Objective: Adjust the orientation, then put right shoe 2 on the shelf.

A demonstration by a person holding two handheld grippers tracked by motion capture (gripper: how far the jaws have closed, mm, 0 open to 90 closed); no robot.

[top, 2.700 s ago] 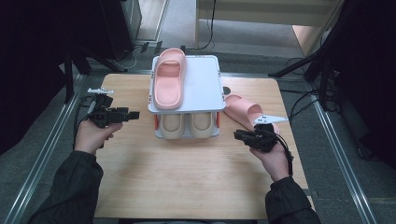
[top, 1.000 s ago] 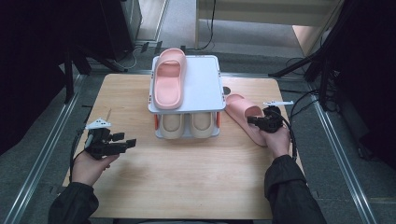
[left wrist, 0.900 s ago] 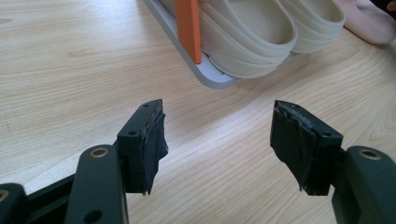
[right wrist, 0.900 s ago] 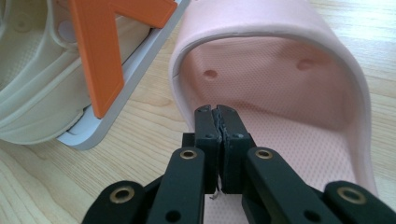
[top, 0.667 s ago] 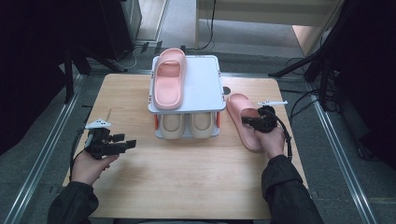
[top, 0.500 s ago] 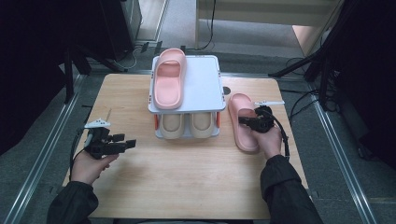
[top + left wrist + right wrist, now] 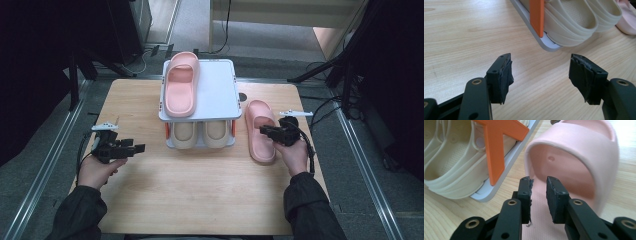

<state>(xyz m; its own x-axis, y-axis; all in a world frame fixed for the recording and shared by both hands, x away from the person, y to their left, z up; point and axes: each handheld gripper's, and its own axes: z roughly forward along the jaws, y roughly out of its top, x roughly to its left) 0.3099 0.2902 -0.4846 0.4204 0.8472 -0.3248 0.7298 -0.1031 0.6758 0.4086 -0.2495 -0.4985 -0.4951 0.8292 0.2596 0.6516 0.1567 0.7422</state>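
A pink slipper (image 7: pixel 260 142) lies flat on the wooden table (image 7: pixel 200 195), just right of a white two-tier rack (image 7: pixel 220 95). My right gripper (image 7: pixel 265 131) reaches over its outer rim from the right. In the right gripper view the jaws (image 7: pixel 539 187) hover over the slipper's footbed (image 7: pixel 574 167). They have just been opening, and the small gap between them holds nothing. A matching pink slipper (image 7: pixel 181 82) rests on the rack's top shelf. My left gripper (image 7: pixel 141 148) is held wide open above bare wood (image 7: pixel 540 75) at the front left.
Two beige slippers (image 7: pixel 185 134) (image 7: pixel 216 132) fill the rack's lower shelf, between orange supports (image 7: pixel 537 15). Dark stands and cables surround the table. The table's front half is bare wood.
The right hand drew the pink slipper toward the front and turned it straight beside the rack, and its jaws then parted. The left hand pulled back toward the front left earlier and has since stayed still.
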